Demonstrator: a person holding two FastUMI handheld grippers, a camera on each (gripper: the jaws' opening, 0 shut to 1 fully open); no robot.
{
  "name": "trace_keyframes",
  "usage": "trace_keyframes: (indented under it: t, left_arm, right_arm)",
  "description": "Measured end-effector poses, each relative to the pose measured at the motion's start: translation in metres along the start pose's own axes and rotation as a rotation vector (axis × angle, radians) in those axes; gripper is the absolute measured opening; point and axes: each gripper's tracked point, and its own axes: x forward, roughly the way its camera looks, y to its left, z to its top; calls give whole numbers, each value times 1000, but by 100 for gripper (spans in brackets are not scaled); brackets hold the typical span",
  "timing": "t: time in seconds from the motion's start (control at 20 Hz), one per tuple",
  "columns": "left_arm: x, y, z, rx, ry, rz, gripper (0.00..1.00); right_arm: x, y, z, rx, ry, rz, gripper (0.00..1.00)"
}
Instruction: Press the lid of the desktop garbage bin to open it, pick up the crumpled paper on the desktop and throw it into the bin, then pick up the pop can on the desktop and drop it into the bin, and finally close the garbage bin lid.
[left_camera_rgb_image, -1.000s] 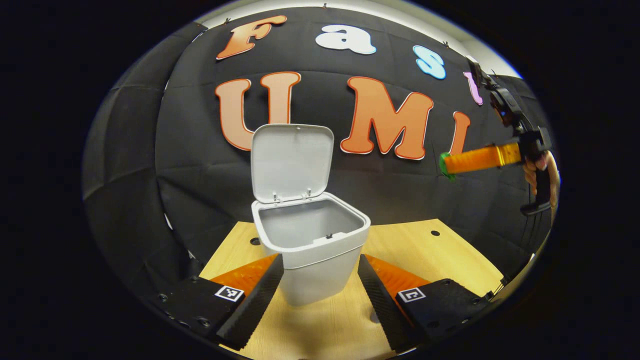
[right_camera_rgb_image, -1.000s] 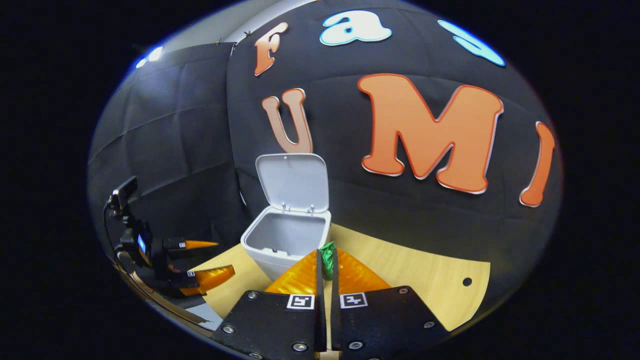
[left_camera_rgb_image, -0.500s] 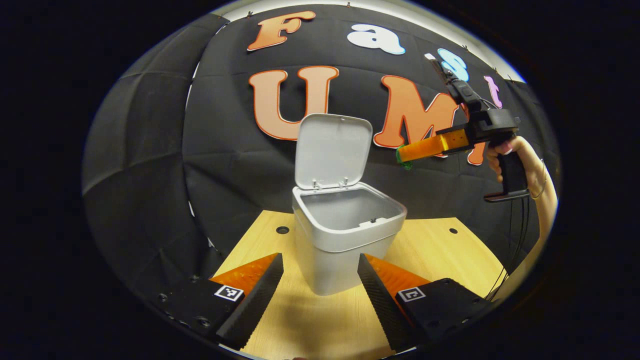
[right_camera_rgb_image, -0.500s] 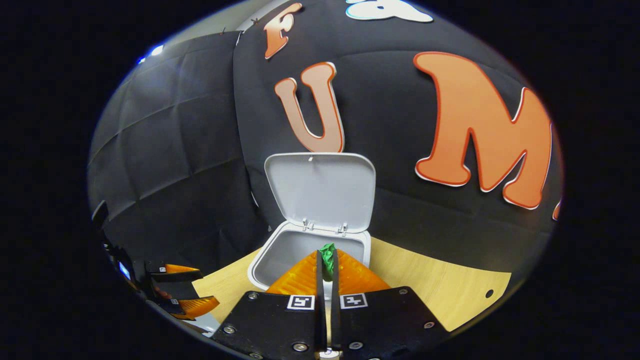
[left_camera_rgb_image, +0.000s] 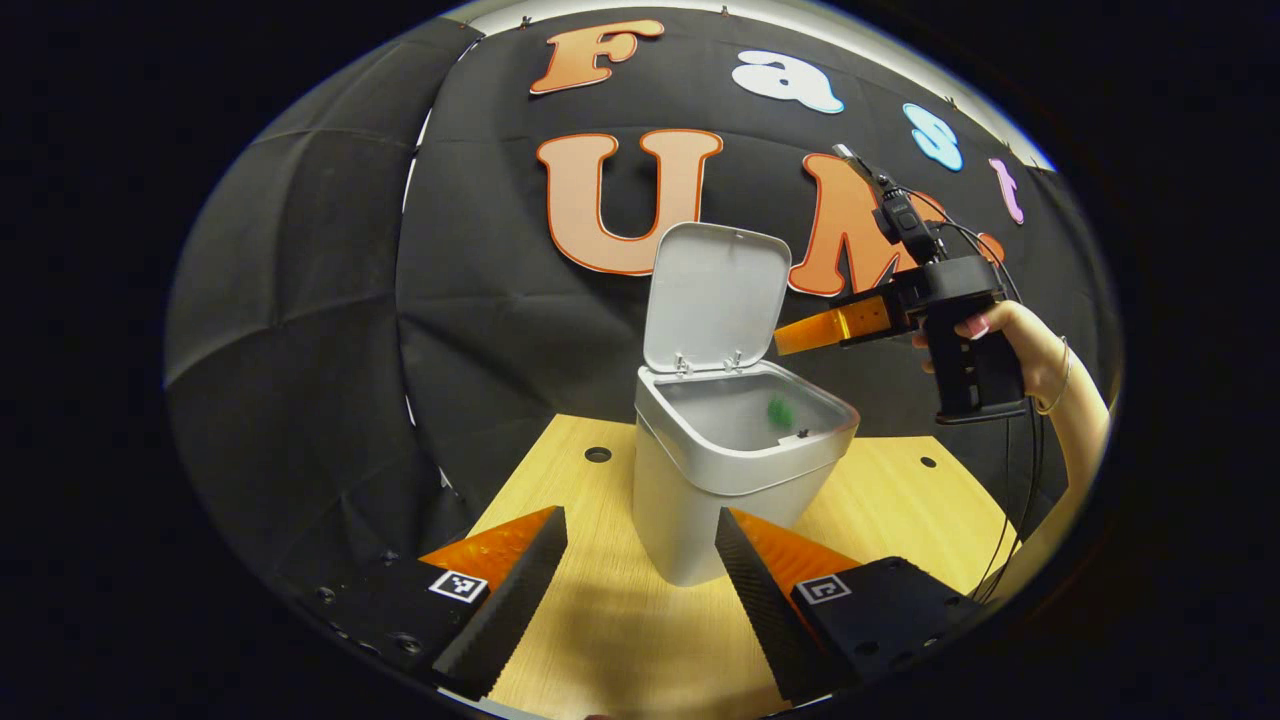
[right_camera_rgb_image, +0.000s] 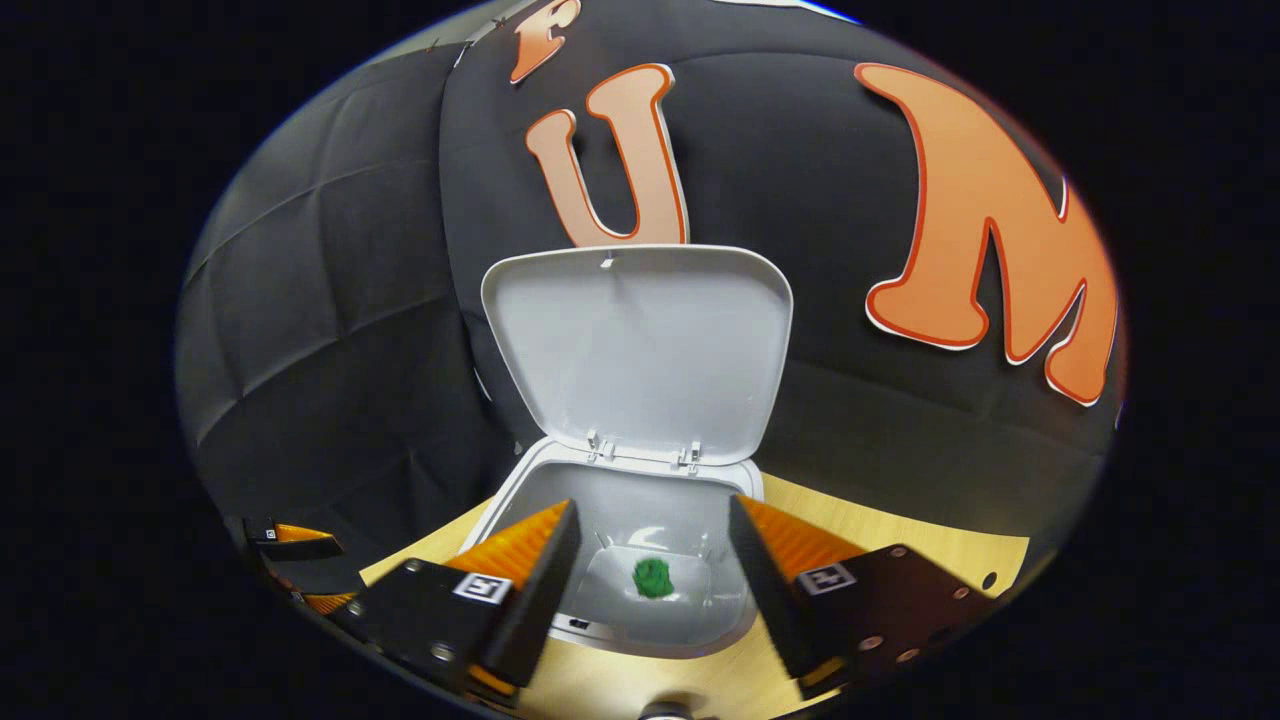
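wall (left_camera_rgb_image: 300, 330): black cloth (creased) | table (left_camera_rgb_image: 620, 640): light wood, round holes

I can't read any text, brand or number on the bin (left_camera_rgb_image: 735, 470) or lid (right_camera_rgb_image: 640, 350). The square coded markers (left_camera_rgb_image: 458, 586) behind my fingers carry a pattern only, nothing legible.

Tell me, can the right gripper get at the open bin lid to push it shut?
Probably yes: the right gripper hangs open over the bin, and the lid stands upright just beyond, nothing between.

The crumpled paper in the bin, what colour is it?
Green. The crumpled paper shows best in the right gripper view, inside the bin.
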Motion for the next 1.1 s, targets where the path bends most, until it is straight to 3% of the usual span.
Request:
trace_keyframes:
  t: [0.05,0.35,0.6,1.1]
  left_arm:
    - [0,-1,0,5,-1,-1,95]
    - [2,-13,3,3,-5,-26,95]
    - [4,-43,10,10,-16,-74,95]
    - [10,-144,4,109,6,-218,94]
  right_arm:
    - [1,0,0,3,-1,1,96]
    - [-20,-1,5,-9,-45,-1,96]
    - [-68,-23,14,-10,-129,-43,96]
    - [-192,-105,-12,63,-266,-203,96]
